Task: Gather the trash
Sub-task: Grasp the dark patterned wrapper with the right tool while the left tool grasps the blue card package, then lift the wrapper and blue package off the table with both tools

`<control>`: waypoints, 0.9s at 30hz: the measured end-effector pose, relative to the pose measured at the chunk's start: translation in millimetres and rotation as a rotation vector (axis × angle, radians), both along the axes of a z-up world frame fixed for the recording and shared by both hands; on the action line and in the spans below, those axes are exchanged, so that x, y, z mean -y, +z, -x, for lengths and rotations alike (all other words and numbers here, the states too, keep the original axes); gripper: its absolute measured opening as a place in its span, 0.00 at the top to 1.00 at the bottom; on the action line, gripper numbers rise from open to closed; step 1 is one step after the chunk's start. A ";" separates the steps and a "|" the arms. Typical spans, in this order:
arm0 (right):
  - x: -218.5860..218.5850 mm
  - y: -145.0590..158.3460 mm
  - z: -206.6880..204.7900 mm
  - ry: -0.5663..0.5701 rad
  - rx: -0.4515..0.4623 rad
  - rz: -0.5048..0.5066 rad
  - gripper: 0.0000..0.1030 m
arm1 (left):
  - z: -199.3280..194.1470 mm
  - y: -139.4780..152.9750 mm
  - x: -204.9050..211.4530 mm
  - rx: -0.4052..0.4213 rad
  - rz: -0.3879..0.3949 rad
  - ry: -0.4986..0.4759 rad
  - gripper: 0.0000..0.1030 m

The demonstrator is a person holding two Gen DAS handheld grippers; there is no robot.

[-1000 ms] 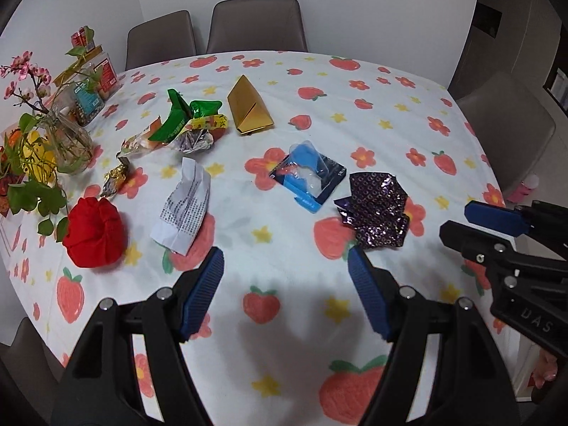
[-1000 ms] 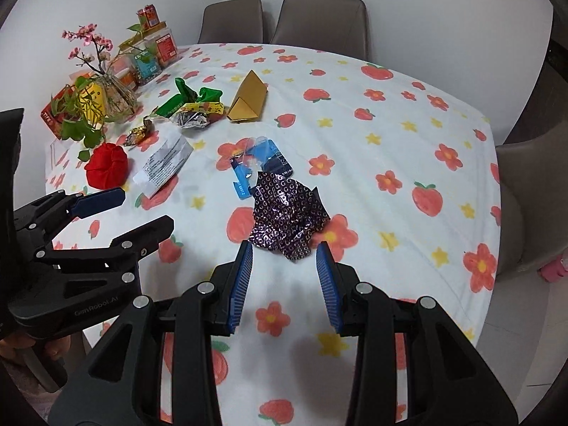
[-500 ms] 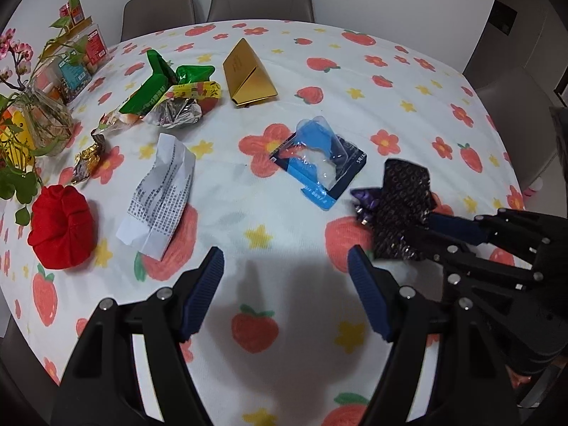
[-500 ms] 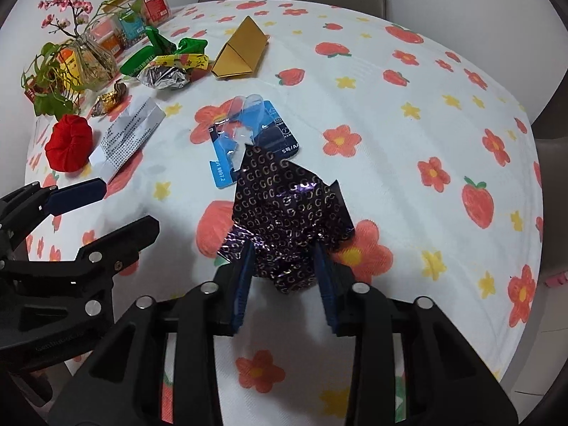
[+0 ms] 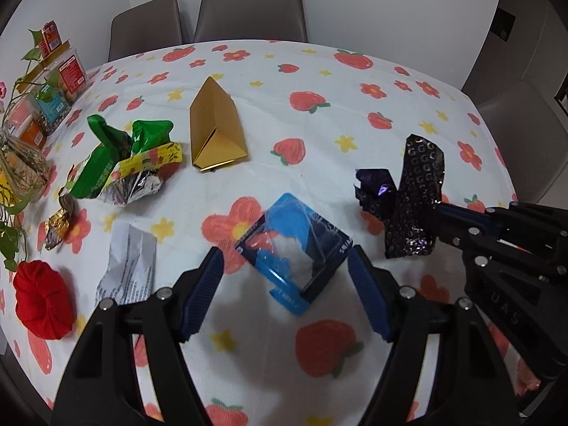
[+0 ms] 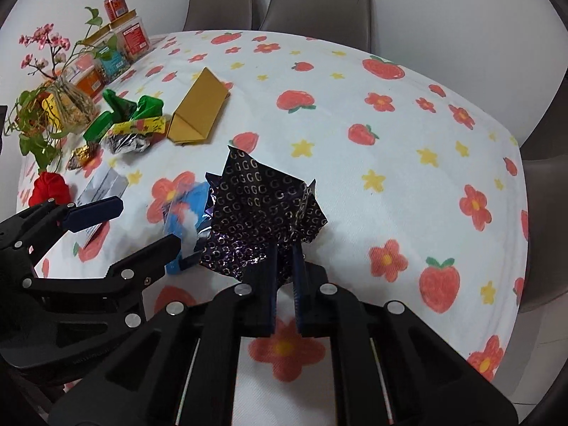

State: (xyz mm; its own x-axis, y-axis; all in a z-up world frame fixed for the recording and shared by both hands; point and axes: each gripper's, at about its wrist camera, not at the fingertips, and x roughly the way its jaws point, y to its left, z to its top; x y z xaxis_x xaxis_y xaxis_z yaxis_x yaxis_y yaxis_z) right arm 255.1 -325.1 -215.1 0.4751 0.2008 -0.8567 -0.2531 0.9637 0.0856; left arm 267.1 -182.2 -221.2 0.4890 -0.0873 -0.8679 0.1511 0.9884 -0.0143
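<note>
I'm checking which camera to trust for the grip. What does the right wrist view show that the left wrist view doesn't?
Only the right wrist view shows the right gripper from behind, pads shut on the dark patterned wrapper, plus the pink blossoms. Only the left wrist view shows the left gripper, open, astride the blue blister pack, pads apart from it. Both show the gold triangular box and the red fabric bundle.

Both tongs point steeply down, side by side.
The left tongs (image 5: 285,284) stand wide open, blue pads well apart and pressing on nothing. The right tongs (image 6: 284,269) have just closed, their pads nearly together and pinching a wrapper (image 6: 262,209). The right pair sits just beside the left.
</note>
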 end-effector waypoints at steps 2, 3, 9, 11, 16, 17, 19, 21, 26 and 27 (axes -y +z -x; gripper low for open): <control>2.1 0.3 -7.0 -0.001 0.001 -0.006 0.93 | -9.3 -5.2 0.5 -0.007 -0.001 0.007 0.30; 2.6 0.0 -10.0 0.000 0.000 -0.009 0.93 | -12.8 -8.4 0.8 -0.014 0.000 0.008 0.30; 2.1 -5.8 -17.6 0.013 -0.013 -0.017 0.93 | -29.0 -32.8 -0.5 -0.064 0.023 0.024 0.30; 2.8 -8.0 -18.5 0.014 -0.019 -0.019 0.93 | -31.7 -33.7 -2.1 -0.067 0.047 0.038 0.30; 3.4 -9.3 -18.7 0.016 -0.025 -0.021 0.93 | -34.3 -36.5 1.3 -0.093 0.054 0.045 0.26; 3.4 -8.6 -19.1 0.016 -0.024 -0.021 0.93 | -32.8 -36.3 1.8 -0.087 0.052 0.049 0.26; 4.1 -7.1 -19.5 0.014 -0.020 -0.022 0.93 | -30.1 -36.3 4.9 -0.084 0.035 0.041 0.26; 5.1 -6.4 -19.4 0.010 -0.019 -0.023 0.93 | -27.5 -38.9 8.4 -0.089 0.012 0.037 0.25; 7.1 -7.5 -17.8 0.002 -0.024 -0.019 0.93 | -24.2 -45.3 12.2 -0.072 -0.027 0.025 0.24; 7.0 -7.5 -17.1 0.002 -0.024 -0.018 0.93 | -24.8 -45.3 11.7 -0.071 -0.024 0.026 0.24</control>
